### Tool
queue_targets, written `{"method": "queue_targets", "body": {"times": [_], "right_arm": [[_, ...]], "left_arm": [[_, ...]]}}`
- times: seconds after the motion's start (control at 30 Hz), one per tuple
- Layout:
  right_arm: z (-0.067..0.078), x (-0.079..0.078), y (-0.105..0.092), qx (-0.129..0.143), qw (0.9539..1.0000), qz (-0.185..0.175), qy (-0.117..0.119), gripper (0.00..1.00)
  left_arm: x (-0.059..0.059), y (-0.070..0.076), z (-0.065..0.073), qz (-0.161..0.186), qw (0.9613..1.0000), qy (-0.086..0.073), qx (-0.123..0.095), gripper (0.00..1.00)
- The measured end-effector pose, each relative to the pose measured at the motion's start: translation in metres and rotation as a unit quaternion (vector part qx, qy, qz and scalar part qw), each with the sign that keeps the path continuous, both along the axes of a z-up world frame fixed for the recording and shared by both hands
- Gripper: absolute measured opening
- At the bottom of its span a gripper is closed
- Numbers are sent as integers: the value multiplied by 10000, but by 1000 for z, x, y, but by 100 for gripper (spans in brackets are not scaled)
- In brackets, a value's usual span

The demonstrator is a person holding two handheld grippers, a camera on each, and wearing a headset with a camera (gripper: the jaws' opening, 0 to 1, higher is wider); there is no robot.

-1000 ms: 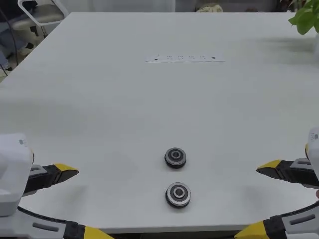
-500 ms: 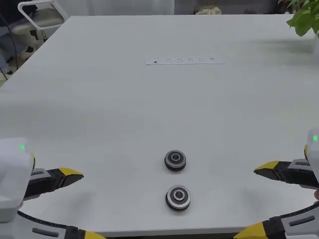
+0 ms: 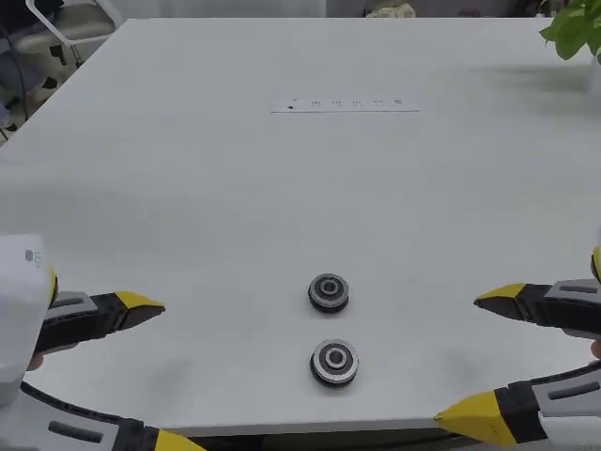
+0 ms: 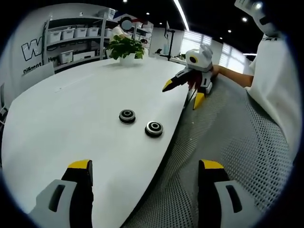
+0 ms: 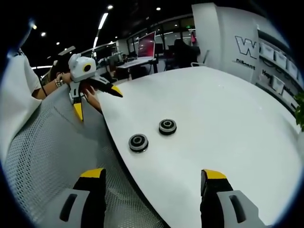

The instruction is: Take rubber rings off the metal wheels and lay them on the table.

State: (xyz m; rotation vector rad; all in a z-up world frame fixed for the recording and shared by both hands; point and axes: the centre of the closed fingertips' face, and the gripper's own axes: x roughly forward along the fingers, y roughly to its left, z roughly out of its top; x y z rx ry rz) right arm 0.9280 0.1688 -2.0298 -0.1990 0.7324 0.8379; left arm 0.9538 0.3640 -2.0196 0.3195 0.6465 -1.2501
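Looking down at the table (image 3: 282, 188), we see two metal wheels lying flat near its front edge, one behind the other: the near wheel (image 3: 334, 363) and the far wheel (image 3: 329, 292), close together but not touching. Each one carries its dark rubber ring (image 3: 316, 365) round the rim, so no ring is laid on the table yet. The left gripper (image 3: 174, 373) and the right gripper (image 3: 458, 356) hang at the two sides of the wheels, both with jaws spread wide and holding nothing. The wheels lie between them, inward from each pair of tips. Because they lie flat with the axle hole upward, they have no long axis, and a ring can be reached from any side. We judge the right gripper a little nearer to the near wheel. Compared with one second ago, the whole head view has shifted slightly; the wheels keep their places one to another, while both grippers have come somewhat inward toward them
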Motion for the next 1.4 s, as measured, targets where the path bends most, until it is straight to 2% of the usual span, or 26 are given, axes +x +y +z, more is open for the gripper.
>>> {"method": "queue_targets", "body": {"times": [0.1,0.2,0.47,0.67,0.77,0.83,0.9,0.97,1.1,1.3,1.4], "right_arm": [[5,0,2,-4,10000,52,-45,81],[9,2,2,-4,9999,67,-89,81],[20,8,2,59,9997,35,-249,80],[21,7,5,120,9995,3,-282,80],[17,6,8,182,9995,-26,-259,79],[14,5,8,150,9996,-30,-228,78],[15,7,6,107,9995,-58,-297,78],[17,8,6,159,9993,-98,-334,78],[18,8,6,239,9990,-145,-339,76],[14,8,5,202,9993,-151,-281,76],[12,6,6,160,9995,-102,-253,76]], "left_arm": [[2,-1,5,34,9999,-61,-85,90],[2,-2,7,40,9999,-54,-141,90],[1,-4,14,18,9997,-161,-192,89],[2,-7,19,51,9994,-249,-230,89],[6,-12,22,166,9985,-311,-414,88],[7,-10,19,253,9987,-265,-345,88],[11,-7,17,311,9985,-354,-283,88],[11,-7,16,334,9984,-361,-269,88],[11,-7,14,313,9986,-347,-248,88],[10,-4,6,292,9991,-320,-41,85],[7,-5,5,205,9993,-307,-35,85]]}}
